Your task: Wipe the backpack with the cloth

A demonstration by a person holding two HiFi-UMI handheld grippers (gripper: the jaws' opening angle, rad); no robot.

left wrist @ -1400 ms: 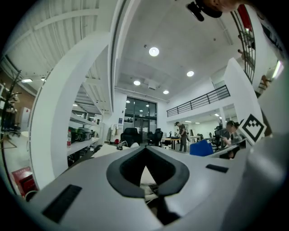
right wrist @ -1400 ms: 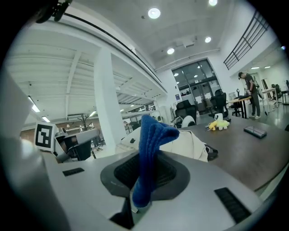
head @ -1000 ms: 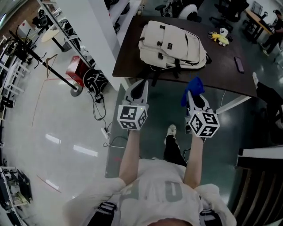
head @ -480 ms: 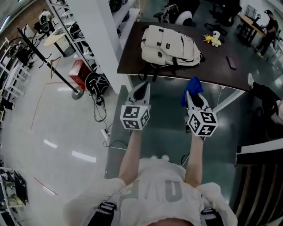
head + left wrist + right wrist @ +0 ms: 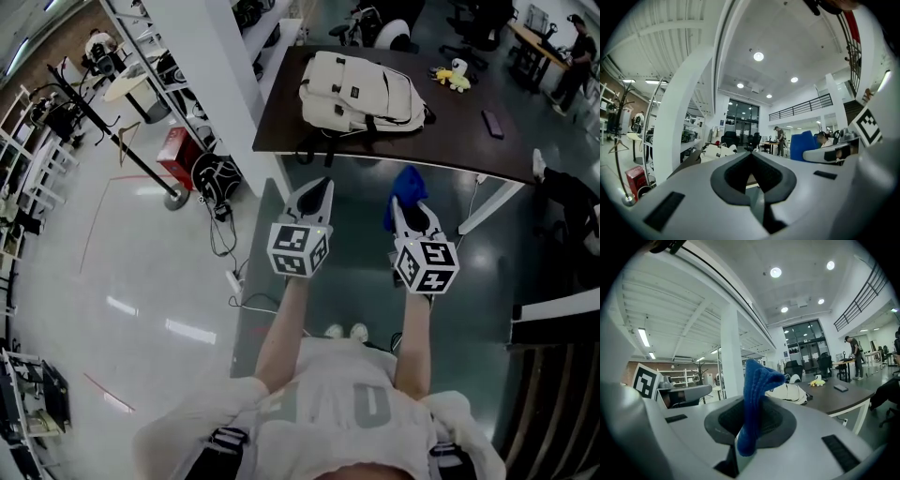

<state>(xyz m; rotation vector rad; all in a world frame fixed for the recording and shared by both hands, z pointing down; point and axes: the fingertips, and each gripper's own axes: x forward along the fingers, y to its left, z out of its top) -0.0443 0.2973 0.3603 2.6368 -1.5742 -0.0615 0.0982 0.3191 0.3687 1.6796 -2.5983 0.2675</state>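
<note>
- Grippers sit nearest, both held out in front of the person's chest above the floor; the left gripper (image 5: 322, 186) has its fingers pressed together with nothing between them, as its own view shows.
- Just to its right, the right gripper (image 5: 405, 204) has its fingers clamped on the blue cloth (image 5: 757, 394); a fold of the cloth stands up above the fingertips, and a short end hangs below the pinch.
- By my reading the wipe has not begun; having the cloth in hand is the only part done. What remains is to close the gap, lay the cloth on the fabric and sweep it across.
- Beyond the fingertips a stretch of floor separates both grippers from the near edge of the dark surface (image 5: 469, 141); neither gripper is over it yet.
- Farther on, the cream backpack (image 5: 361, 89) lies flat towards the left end of that surface, with dark straps hanging over the near edge; it is well apart from the cloth, ahead of the right gripper and a little to its left.
- Farthest, a yellow toy (image 5: 453, 77) and a flat dark object (image 5: 493, 124) lie on the surface to the right of the backpack, apart from it; neither seems likely to hinder the wipe.
</note>
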